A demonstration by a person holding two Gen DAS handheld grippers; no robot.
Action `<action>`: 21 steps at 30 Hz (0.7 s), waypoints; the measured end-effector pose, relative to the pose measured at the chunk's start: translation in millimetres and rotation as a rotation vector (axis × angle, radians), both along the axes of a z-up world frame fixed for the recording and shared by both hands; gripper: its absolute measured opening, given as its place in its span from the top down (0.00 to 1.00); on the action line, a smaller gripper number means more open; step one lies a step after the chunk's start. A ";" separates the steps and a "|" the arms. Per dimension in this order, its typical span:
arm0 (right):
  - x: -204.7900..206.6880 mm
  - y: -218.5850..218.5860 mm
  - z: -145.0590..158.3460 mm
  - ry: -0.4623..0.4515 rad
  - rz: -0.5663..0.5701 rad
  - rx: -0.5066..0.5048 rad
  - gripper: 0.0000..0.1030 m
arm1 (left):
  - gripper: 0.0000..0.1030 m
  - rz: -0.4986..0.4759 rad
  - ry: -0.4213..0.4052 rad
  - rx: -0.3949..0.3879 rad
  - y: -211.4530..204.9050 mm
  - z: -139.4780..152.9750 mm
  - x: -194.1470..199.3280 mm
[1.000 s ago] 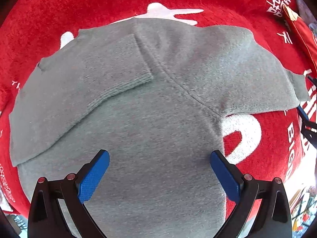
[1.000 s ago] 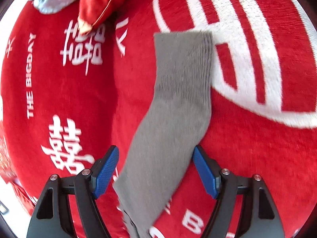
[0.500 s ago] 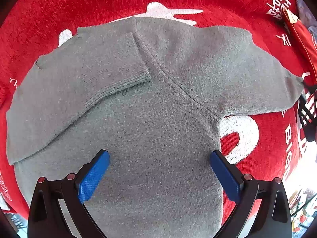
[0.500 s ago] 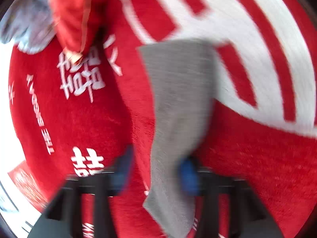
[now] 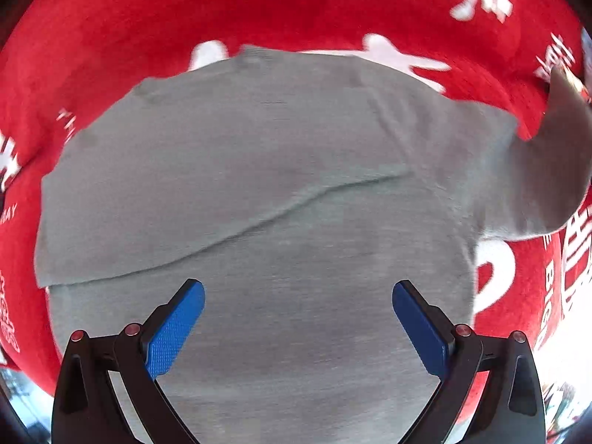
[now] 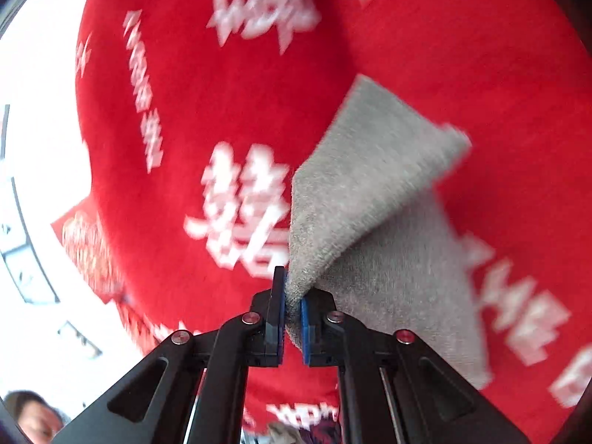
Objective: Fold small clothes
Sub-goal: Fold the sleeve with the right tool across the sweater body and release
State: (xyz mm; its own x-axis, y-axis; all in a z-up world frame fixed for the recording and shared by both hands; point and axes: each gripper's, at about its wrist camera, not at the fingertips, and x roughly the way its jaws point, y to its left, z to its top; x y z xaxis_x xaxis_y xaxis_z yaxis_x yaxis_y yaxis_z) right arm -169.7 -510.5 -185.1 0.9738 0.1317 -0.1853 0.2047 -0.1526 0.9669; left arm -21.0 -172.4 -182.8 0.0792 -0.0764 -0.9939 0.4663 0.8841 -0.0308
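A small grey sweater (image 5: 281,170) lies flat on a red blanket (image 5: 259,3) with white lettering. One sleeve lies folded across its chest. My left gripper (image 5: 298,296) is open and empty, just above the sweater's lower body. My right gripper (image 6: 292,303) is shut on the other grey sleeve (image 6: 370,185) and holds it lifted off the blanket. That raised sleeve also shows at the right edge of the left wrist view (image 5: 547,170).
The red blanket (image 6: 462,37) covers the whole work surface. Its edge and a bright room show at the left of the right wrist view. A person's face (image 6: 33,418) is at the bottom left there.
My right gripper closed on the right sleeve and lifted it off the blanket. The left gripper shifted over the sweater and stayed open.
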 end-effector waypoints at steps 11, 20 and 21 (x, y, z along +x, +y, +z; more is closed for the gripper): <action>157.4 153.8 36.2 -0.002 0.493 -0.192 0.93 | 0.01 0.185 -0.005 0.002 103.7 1.9 40.7; 207.4 298.9 -22.6 0.360 0.903 -0.346 0.89 | 0.01 0.314 -0.024 -0.007 185.8 0.0 68.2; 206.8 303.9 -25.3 0.385 0.917 -0.361 0.88 | 0.01 0.324 -0.029 -0.011 193.9 0.2 71.0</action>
State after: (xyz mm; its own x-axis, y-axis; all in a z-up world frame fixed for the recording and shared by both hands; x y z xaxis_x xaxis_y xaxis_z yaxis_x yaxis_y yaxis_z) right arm 37.1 -206.7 -210.3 0.3968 0.6626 -0.6352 0.3983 0.4992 0.7695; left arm 50.1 21.4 -182.6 0.1289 -0.0530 -0.9902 0.1612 0.9864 -0.0318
